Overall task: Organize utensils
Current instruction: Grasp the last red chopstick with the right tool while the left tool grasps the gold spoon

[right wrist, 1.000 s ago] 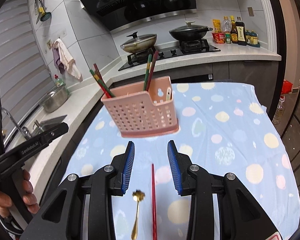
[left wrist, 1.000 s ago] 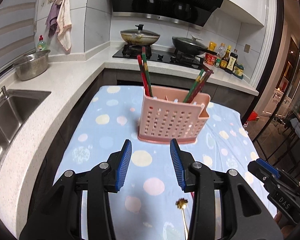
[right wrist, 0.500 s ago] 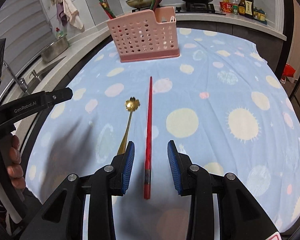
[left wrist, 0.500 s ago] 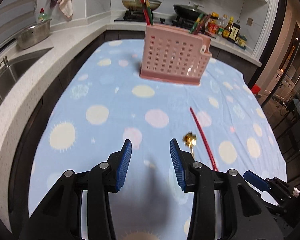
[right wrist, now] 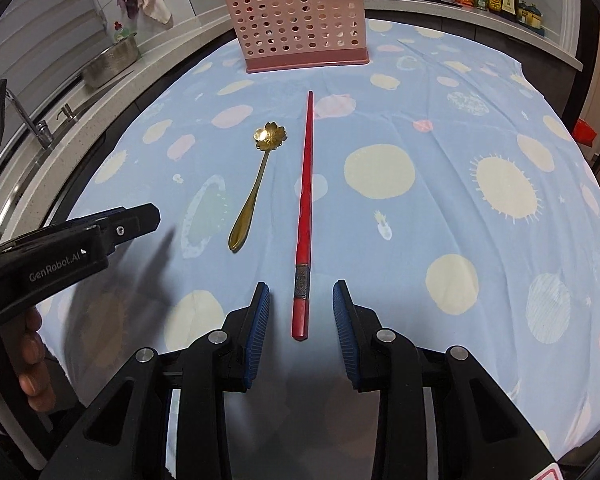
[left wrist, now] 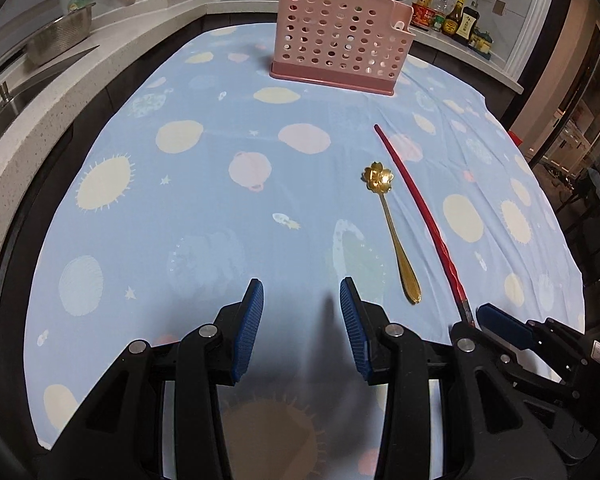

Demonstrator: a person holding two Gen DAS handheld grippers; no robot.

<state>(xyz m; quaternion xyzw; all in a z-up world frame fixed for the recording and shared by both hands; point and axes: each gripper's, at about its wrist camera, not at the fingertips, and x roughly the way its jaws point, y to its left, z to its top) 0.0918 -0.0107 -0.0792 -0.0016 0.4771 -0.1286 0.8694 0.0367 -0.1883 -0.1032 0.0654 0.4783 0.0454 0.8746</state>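
Both my hands had dropped toward the spotted cloth [right wrist: 440,128], so the pink caddy [right wrist: 300,20] slid up-frame. My right gripper [right wrist: 300,312] straddled the red chopstick [right wrist: 304,200], jaws just narrowing but not touching, lined up for its thick end. The left gripper [left wrist: 302,320] stayed spread, empty, probably waiting for the gold spoon [left wrist: 392,232].

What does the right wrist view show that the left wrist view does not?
Only the right wrist view: the chopstick's butt end lying between the right gripper's open pads, untouched; a hand on the left gripper's handle.
Only the left wrist view: the left gripper open over bare cloth.
Both: the chopstick, the gold spoon beside it, and the pink holder beyond.
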